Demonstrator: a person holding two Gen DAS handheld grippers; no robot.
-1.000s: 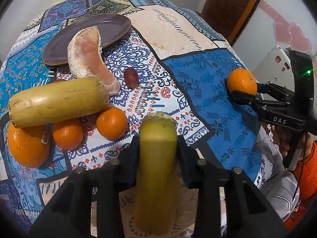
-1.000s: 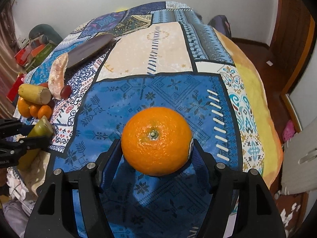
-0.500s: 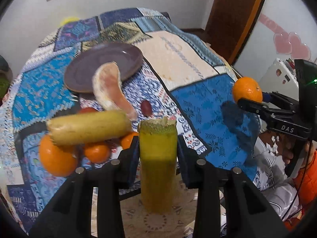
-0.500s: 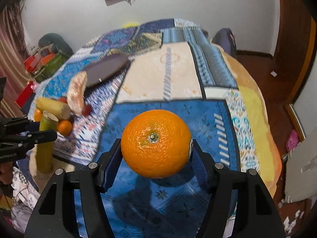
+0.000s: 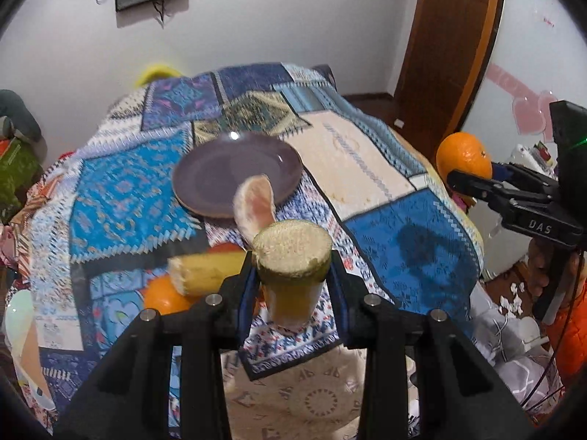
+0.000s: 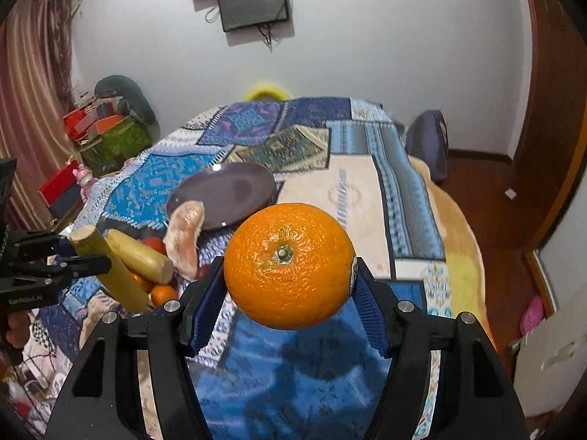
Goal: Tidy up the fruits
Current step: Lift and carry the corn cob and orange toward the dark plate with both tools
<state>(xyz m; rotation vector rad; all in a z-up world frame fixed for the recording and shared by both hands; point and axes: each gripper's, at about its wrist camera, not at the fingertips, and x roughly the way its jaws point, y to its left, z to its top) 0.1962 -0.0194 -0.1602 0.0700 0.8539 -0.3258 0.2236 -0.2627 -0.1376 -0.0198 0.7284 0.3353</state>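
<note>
holding a large orange (image 6: 289, 264) in my right gripper (image 6: 290, 293), jaws pinching it from both sides, stem end facing the camera. it hangs clear above the patchwork blanket (image 6: 367, 198) that covers the table. from the left wrist view i see the same orange (image 5: 464, 157) off to the right, gripped at the edge of frame, level with the table's right side.

my left gripper (image 5: 291, 286) has its jaws clamped on a yellow-green sugarcane piece (image 5: 291, 267), cut end toward the lens, lifted off the cloth. from the right wrist view it sits tilted, upper end leaning left (image 6: 106, 264).

just beyond the left gripper lies the fruit pile: a second sugarcane piece (image 5: 205, 269) resting across an orange (image 5: 165, 295), with a reddish fruit (image 5: 225, 247) partly hidden behind it. the right wrist view shows small oranges (image 6: 163, 293) under the cane there. a peeled pomelo segment (image 5: 256, 205) lies past the pile, its far end touching or overlapping the rim of a purple plate (image 5: 220, 179); i cannot tell which.

at the far end, a wall-mounted screen (image 6: 253, 3) hangs on the white wall. boxes (image 6: 102, 128) are stacked at the left, and a wooden door (image 5: 451, 36) stands at the right.
</note>
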